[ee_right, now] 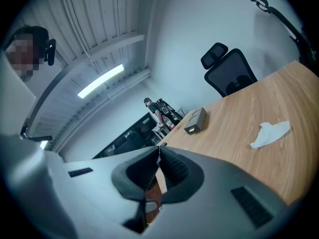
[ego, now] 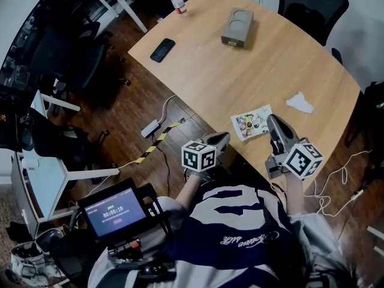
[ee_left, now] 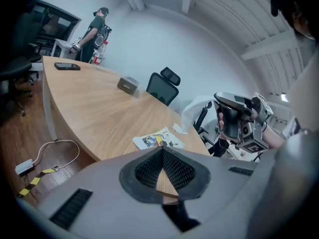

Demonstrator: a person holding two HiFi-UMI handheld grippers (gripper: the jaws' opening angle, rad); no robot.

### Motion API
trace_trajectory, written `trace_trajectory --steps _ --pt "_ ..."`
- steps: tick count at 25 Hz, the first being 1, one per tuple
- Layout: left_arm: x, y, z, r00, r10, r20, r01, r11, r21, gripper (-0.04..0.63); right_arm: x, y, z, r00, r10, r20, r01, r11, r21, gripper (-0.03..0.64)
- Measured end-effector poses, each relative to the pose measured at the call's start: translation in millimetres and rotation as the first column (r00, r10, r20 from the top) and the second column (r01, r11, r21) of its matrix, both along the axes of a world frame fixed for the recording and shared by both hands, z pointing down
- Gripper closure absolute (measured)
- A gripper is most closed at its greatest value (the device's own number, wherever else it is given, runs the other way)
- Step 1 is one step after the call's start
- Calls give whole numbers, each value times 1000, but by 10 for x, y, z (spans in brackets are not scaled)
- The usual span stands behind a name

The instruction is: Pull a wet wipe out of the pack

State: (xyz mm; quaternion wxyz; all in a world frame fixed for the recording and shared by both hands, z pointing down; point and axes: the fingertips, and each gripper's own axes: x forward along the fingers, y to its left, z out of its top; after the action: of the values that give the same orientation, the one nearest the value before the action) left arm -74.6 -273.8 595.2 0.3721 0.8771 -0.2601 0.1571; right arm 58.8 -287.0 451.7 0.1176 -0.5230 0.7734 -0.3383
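The wet wipe pack [ego: 252,125], a flat packet with a colourful print, lies near the table's front edge. A crumpled white wipe [ego: 299,102] lies loose on the wood to its right, apart from both grippers. My left gripper [ego: 222,138] hovers just left of the pack, shut and empty. My right gripper [ego: 272,120] hangs over the pack's right end, also shut with nothing in it. In the left gripper view the pack [ee_left: 158,140] sits just beyond the closed jaws [ee_left: 162,151]. The right gripper view shows the wipe [ee_right: 270,133] to the right of the closed jaws [ee_right: 158,148].
A grey box [ego: 237,27], a black phone [ego: 162,50] and a bottle [ego: 177,0] sit at the far end of the wooden table [ego: 240,77]. Black office chairs [ego: 312,5] stand behind it. Cables and a power strip [ego: 150,128] lie on the floor at left.
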Motion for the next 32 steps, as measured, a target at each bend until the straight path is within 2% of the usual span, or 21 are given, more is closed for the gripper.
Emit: trace_trajectory --steps 4,9,15,19,22,28,32 --pt "-288 303 -262 998 -36 -42 37 999 20 592 -129 294 -257 1000 17 -6 -17 999 30 614" --pt "-638 440 -265 993 -99 -70 103 994 47 592 -285 471 -187 999 36 -8 -36 999 32 614" --pt "-1035 735 -35 981 -183 -69 182 983 -22 592 -470 769 -24 999 26 -34 -26 999 -25 614" --pt "-1088 845 71 977 -204 -70 200 978 -62 592 -437 878 35 998 22 -61 -26 998 -63 614" --pt "-1068 931 71 974 -213 -82 208 976 -64 592 -420 937 56 997 10 -71 -15 997 -70 614" --pt "-986 1114 -101 962 -249 -116 247 969 -27 592 -449 1064 -5 997 -42 -66 40 999 -30 614" --pt "-875 1076 -404 943 -291 -162 299 954 26 592 -367 1120 -116 991 -86 -103 87 996 6 614"
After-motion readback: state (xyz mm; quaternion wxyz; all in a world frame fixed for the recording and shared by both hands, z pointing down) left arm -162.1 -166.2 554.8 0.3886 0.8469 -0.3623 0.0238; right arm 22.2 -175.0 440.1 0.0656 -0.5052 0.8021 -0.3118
